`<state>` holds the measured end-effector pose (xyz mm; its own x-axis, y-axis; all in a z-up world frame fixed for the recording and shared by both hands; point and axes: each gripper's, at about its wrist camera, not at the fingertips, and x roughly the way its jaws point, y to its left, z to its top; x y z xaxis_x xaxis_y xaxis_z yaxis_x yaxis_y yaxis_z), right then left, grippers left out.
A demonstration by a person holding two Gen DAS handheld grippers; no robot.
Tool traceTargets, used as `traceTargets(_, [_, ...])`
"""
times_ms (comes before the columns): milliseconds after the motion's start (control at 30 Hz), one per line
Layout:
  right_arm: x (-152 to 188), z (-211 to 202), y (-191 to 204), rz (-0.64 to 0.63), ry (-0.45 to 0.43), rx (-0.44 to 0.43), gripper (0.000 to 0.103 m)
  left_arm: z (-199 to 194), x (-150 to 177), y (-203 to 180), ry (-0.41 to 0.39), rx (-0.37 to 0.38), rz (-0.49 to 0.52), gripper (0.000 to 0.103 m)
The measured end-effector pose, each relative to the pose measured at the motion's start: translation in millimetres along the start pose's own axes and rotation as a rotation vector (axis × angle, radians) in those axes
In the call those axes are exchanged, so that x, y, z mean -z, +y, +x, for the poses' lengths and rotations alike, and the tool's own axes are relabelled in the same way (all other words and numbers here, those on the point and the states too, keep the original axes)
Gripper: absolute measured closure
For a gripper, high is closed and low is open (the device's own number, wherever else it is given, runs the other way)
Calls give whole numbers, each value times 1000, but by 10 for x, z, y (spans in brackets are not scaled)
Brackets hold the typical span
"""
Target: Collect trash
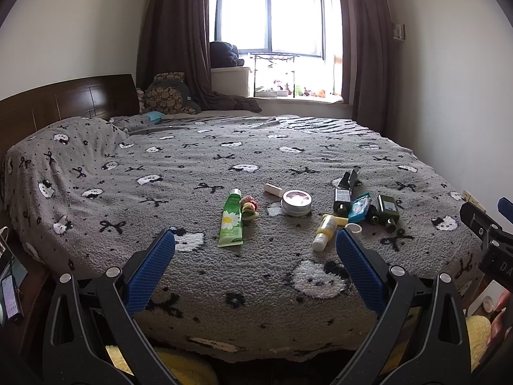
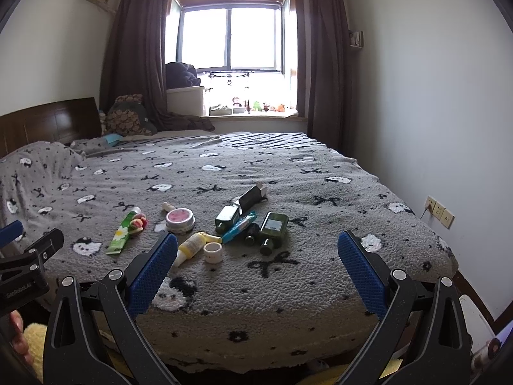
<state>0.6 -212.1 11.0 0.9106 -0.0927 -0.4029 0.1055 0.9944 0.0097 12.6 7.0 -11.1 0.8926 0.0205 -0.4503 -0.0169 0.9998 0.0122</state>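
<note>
Small items lie scattered on a grey patterned blanket [image 1: 256,282] over the bed. A green daisy tube [image 1: 231,218] [image 2: 122,232] sits beside colourful hair ties [image 1: 249,208]. Farther right are a round tin [image 1: 296,202] [image 2: 180,219], a yellow and white tube [image 1: 325,229] [image 2: 191,246], a small white cap [image 2: 213,252], a blue packet [image 1: 359,207] [image 2: 239,222], dark green bottles [image 1: 388,210] [image 2: 272,228] and an open black carton [image 1: 349,178] [image 2: 251,196]. My left gripper [image 1: 255,248] and right gripper [image 2: 258,252] both hover open over the bed's near edge, holding nothing.
A wooden headboard [image 1: 64,99] and pillows are at the left. The window [image 1: 269,19] with brown curtains stands behind the bed. A wall with a socket [image 2: 439,210] runs along the right. A phone [image 1: 9,295] lies low at the left.
</note>
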Motion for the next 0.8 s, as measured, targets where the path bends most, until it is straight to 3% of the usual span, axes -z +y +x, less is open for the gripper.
traceTargets(267, [137,390,-121,32,83,-2,3,430,120,28,84,17,26,8])
traceTargets(500, [252,824,-117,90,142,-61,3,884,129,236,159,-11,7,8])
traceTargets(700, [314,1221,71,17,204,-116,3,1347,122,340,229,-23,41,13])
traceTargets(800, [348,1444,117,45,252,-139,3,1635,161,374,286,-18,59,14])
